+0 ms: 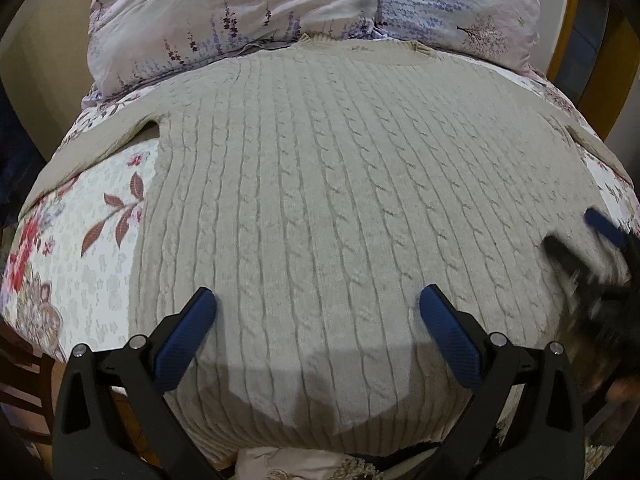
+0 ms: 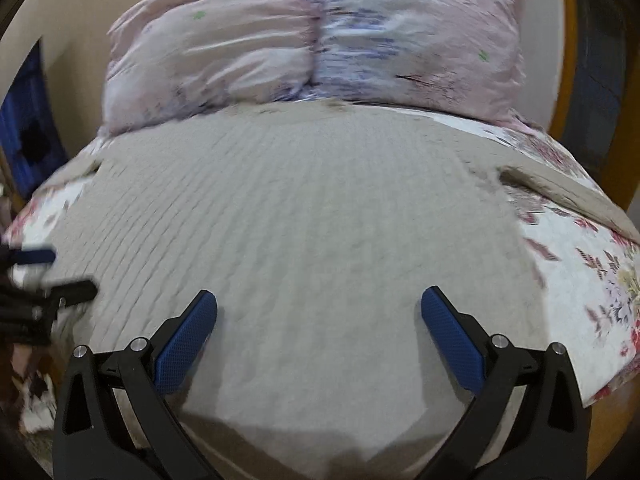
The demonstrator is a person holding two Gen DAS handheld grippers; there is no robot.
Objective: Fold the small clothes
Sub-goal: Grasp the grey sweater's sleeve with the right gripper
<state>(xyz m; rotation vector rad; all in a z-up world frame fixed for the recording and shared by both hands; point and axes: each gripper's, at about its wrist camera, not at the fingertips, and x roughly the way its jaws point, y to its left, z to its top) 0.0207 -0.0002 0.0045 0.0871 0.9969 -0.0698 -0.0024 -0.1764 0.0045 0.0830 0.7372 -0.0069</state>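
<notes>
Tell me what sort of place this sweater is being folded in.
Most likely a bedroom, on a bed. The sweater lies flat on a floral quilt, with a big soft pillow just beyond its collar, and a curved wooden frame behind that looks like a headboard.

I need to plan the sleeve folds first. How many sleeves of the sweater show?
2. The left sleeve runs out over the floral bedspread; the right sleeve does the same opposite. Both cuffs are out of view.

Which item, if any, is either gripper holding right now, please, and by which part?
Nothing is held: the left gripper and right gripper are both open above the sweater.
</notes>
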